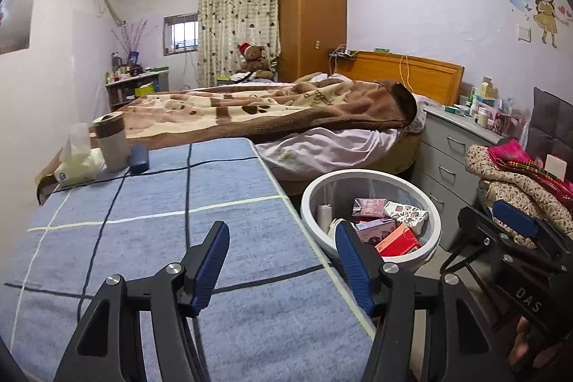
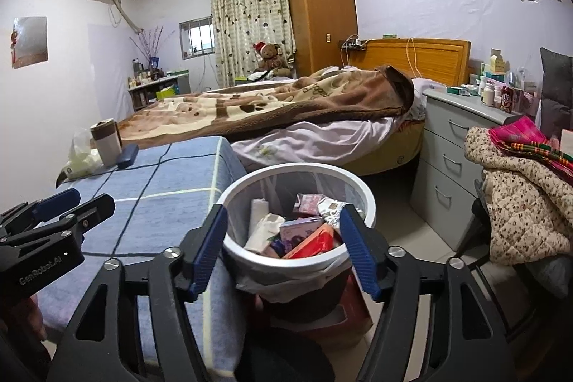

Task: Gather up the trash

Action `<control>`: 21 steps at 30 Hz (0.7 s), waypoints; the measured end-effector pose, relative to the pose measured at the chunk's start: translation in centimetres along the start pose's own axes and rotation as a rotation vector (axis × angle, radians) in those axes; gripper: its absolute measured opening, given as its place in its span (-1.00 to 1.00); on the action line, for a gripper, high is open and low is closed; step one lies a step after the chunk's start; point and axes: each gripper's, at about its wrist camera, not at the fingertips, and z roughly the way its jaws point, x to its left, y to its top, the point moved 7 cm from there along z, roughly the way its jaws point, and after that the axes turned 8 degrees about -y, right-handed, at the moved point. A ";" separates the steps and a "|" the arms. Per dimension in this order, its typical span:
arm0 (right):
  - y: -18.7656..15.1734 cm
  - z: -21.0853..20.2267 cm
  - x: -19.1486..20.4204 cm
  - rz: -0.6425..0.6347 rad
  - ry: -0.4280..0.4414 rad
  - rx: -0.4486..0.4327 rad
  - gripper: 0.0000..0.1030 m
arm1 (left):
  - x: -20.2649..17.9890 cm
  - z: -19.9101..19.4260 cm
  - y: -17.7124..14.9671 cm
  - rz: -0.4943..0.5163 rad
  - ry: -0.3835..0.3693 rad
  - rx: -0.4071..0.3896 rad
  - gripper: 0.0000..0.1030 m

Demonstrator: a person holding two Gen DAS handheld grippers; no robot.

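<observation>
A white trash bin (image 1: 311, 192) (image 2: 369, 203) stands on the floor beside the table's right edge, holding several cartons and wrappers, among them a red box (image 1: 399, 240) (image 2: 311, 244). My left gripper (image 1: 283, 260) is open and empty above the table's blue checked cloth (image 1: 143, 238), left of the bin. My right gripper (image 2: 284, 249) is open and empty just above the bin's near rim. It also shows in the left wrist view (image 1: 515, 224). The left gripper also shows at the left of the right wrist view (image 2: 61, 206).
At the table's far end sit a tissue pack (image 1: 77, 163), a grey cup (image 1: 111, 142) and a dark blue case (image 1: 139, 158). A bed (image 1: 286, 110) lies behind, a grey drawer chest (image 1: 451, 156) at right, and a chair piled with clothes (image 1: 519, 188) beside the bin.
</observation>
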 end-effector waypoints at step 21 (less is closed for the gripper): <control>-1.2 -1.1 1.6 -0.017 0.011 -0.022 0.33 | 1.7 -1.7 -1.8 -0.016 0.064 0.000 0.19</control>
